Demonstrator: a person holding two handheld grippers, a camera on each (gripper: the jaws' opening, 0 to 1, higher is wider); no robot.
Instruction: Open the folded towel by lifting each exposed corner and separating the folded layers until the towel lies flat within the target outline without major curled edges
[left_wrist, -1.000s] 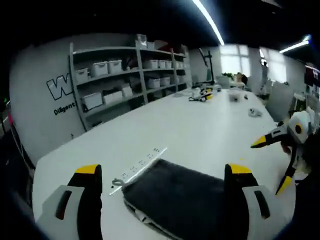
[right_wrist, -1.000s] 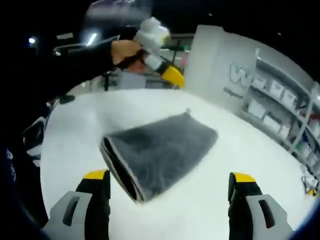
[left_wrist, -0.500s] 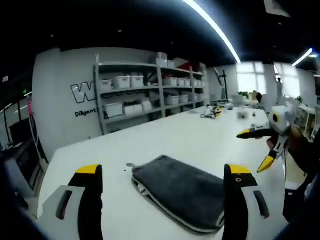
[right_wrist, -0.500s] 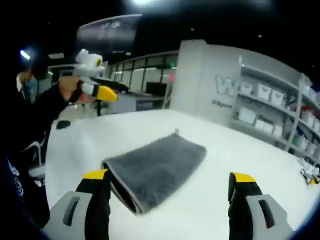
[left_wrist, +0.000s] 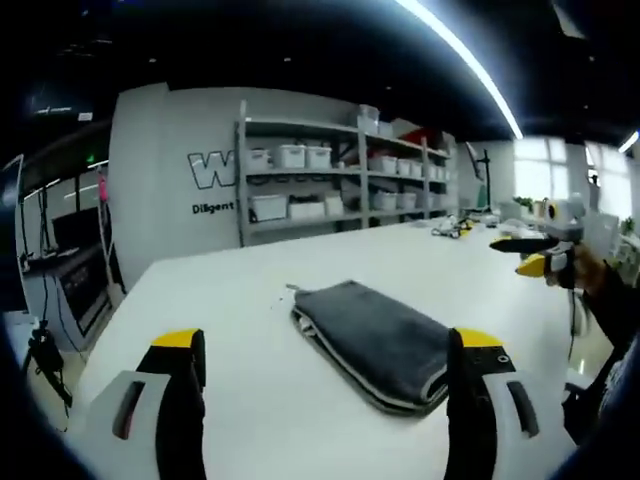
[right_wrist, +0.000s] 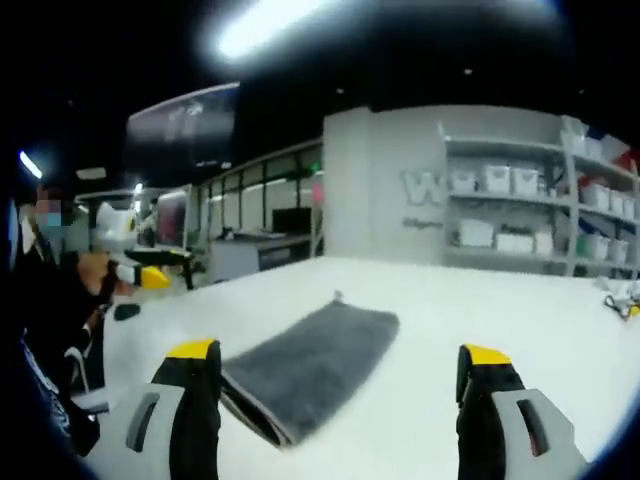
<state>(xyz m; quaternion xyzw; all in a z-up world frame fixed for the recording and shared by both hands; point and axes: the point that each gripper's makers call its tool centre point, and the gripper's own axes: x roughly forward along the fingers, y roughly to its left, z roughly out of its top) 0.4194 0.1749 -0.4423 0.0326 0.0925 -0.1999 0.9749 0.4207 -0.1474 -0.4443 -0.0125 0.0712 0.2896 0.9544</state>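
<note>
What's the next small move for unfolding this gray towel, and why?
Probably lower the right gripper toward the near corner of the folded gray towel. Both grippers are open and held above the white table, and the towel lies fully folded with layered edges exposed.

The grey wall (left_wrist: 170, 190) beside the shelving (left_wrist: 330, 185) carries a large white outlined "W" with smaller white lettering beneath starting "Diligent"; the rest is hidden behind the shelves.
</note>
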